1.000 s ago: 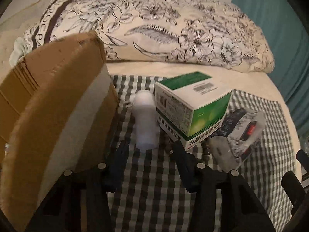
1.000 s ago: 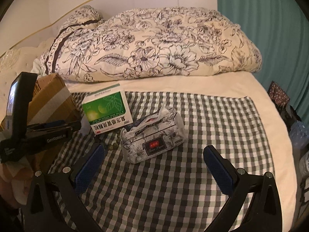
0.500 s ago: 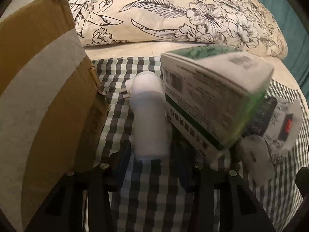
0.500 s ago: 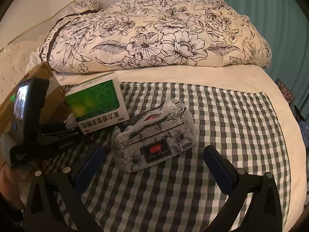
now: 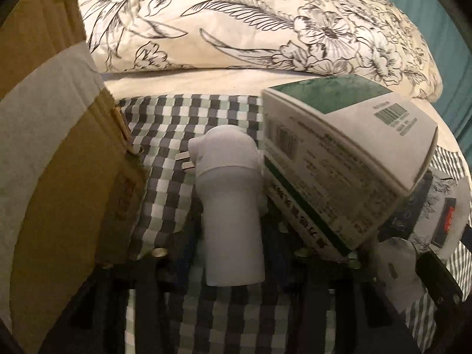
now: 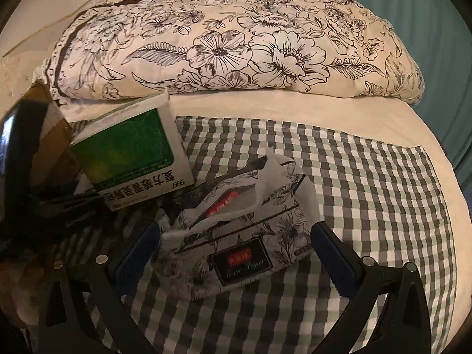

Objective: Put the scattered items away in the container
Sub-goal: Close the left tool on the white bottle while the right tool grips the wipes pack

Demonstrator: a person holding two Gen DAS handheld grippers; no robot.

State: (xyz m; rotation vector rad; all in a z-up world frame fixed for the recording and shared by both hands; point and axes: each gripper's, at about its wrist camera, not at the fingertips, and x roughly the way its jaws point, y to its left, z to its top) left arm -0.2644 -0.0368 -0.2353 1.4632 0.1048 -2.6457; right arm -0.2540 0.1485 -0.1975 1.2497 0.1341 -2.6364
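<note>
**White plug-in device sits between the left gripper's fingers; tissue pack between the right's**

The white cylindrical plastic plug-in device (image 5: 230, 206), with metal prongs poking out at its far end, lies on the green-and-white checked cloth (image 5: 165, 159) at the centre of the left wrist view. The left gripper (image 5: 233, 250) has a dark finger on each side of it, close against its body, but shadow hides the contact and I cannot tell whether it is clamped or loose. Just right of the device, the green-and-white cardboard medicine box (image 5: 339, 159) sits tilted, touching the device's side. The brown cardboard box with a pale tape strip (image 5: 53, 135) fills the left of that frame, its torn corner near the prongs. A second small white rounded object (image 5: 395, 268) lies at lower right, too blurred to identify.

In the right wrist view, the right gripper (image 6: 236, 253) is spread wide, its blue-padded fingers (image 6: 138, 256) flanking the floral-printed soft tissue pack (image 6: 242, 236) at lower centre without pressing on it. The medicine box leans at centre left, overlapping the pack's far corner. A cream floral-patterned duvet (image 6: 236, 47) is heaped across the top of the frame, with teal curtain (image 6: 442, 29) at the right edge.
</note>
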